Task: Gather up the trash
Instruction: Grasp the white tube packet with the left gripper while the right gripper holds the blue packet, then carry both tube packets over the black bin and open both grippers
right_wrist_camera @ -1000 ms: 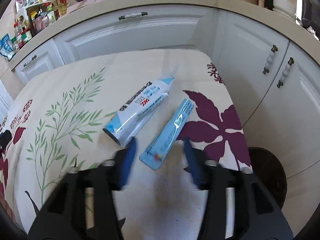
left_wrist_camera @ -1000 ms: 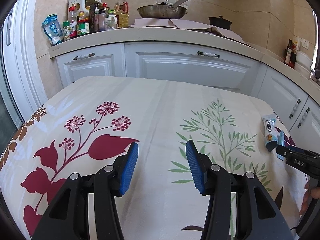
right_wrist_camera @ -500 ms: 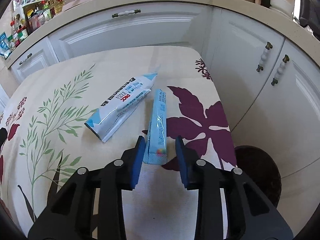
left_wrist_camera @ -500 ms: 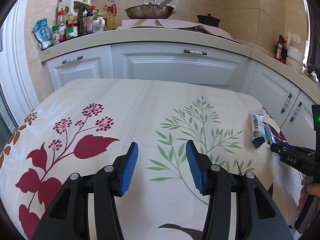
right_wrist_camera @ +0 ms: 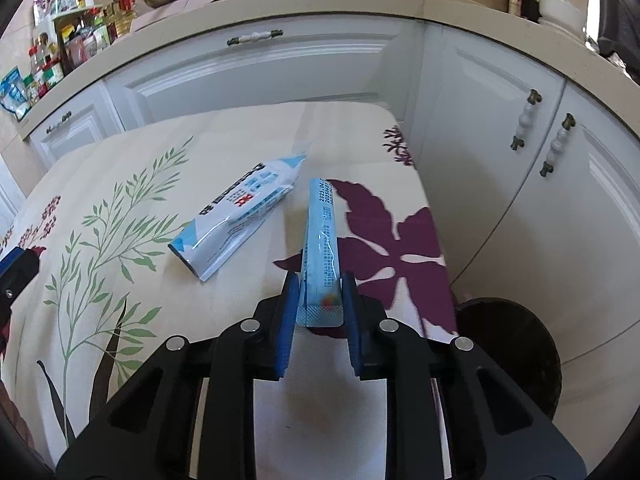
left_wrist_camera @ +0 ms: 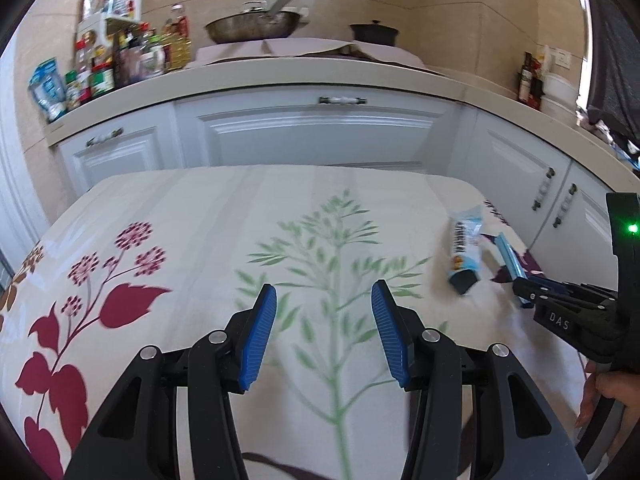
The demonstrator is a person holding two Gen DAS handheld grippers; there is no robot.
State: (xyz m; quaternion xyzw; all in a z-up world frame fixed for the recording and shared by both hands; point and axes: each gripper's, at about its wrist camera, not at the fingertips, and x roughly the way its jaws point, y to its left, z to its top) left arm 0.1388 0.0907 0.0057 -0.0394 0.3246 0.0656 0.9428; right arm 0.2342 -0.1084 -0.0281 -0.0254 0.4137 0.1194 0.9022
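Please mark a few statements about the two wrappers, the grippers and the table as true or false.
1. The right hand-held gripper is shut on the slim blue sachet. True.
2. The left hand-held gripper holds the white and blue pouch. False: its jaws are open and empty; the pouch lies on the floral tablecloth.
3. The pouch and the sachet are stacked. False: they lie side by side.
4. A dark round bin stands beside the table. True.
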